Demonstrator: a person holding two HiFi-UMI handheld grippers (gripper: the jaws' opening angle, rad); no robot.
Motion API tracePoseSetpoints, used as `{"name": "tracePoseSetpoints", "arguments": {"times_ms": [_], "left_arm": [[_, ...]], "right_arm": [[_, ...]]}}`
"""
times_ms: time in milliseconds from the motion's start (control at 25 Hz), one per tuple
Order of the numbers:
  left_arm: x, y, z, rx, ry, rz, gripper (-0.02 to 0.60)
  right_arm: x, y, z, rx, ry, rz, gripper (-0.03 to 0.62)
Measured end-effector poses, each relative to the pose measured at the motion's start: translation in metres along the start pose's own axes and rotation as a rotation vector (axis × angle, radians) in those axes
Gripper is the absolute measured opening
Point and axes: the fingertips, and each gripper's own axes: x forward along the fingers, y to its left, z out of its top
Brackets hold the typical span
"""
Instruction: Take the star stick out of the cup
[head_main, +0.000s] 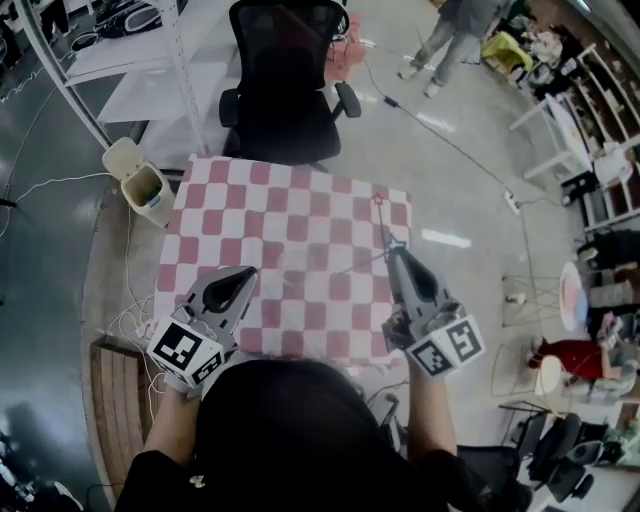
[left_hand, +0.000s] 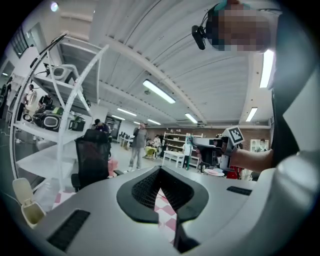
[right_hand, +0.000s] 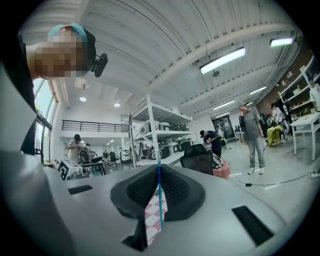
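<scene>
Since the stick (right_hand: 160, 195) lies along the seam of the right gripper's (right_hand: 159, 169) jaws, which are clamped on its thin shaft, we read it as already out of the cup. No view shows a cup, so we can't say where that stands. From the head view the stick (head_main: 384, 222) sticks out past the jaw tips over the right side of the cloth (head_main: 290, 220). It ends in a small reddish blob that we take for the star, though it is too small to be sure. Pinching the shaft in line with the jaws probably keeps it from swinging and suits a straight pull. The shaft is thin, so we'd expect it to pivot in the pads if moved fast. The left gripper (head_main: 248, 275) sits over the near-left part of the cloth, well apart from the stick. Its jaws (left_hand: 160, 169) meet at the tips with nothing between them, only cloth behind. It looks parked out of the way. We see nothing on the cloth near either gripper, so there's room across it and upward. The stick's far end is close to the cloth's right edge, with open floor beyond. A chair (head_main: 285, 80) butts the far edge and a bin (head_main: 140, 185) stands off the far-left corner.
</scene>
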Motion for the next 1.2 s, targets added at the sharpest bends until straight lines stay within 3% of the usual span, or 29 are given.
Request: {"name": "tracePoseSetpoints", "arguments": {"times_ms": [360,720,920,1200], "left_arm": [[0.006,-0.016,0.004,0.014,-0.004,-0.066,0.040],[0.002,-0.016,0.006,0.017,-0.006,-0.075,0.040],[0.000,-0.016,0.004,0.015,-0.003,-0.073,0.040],[-0.002,-0.017,0.000,0.016,0.004,-0.073,0.040]], "right_arm": [[-0.049,-0.008,-0.001,-0.010,-0.025,-0.110,0.029],[-0.056,-0.006,-0.010,-0.003,-0.020,-0.142,0.029],[-0.052,0.000,-0.017,-0.050,0.013,-0.149,0.028],[-0.054,-0.002,-0.022,-0.017,0.004,-0.152,0.028]]}}
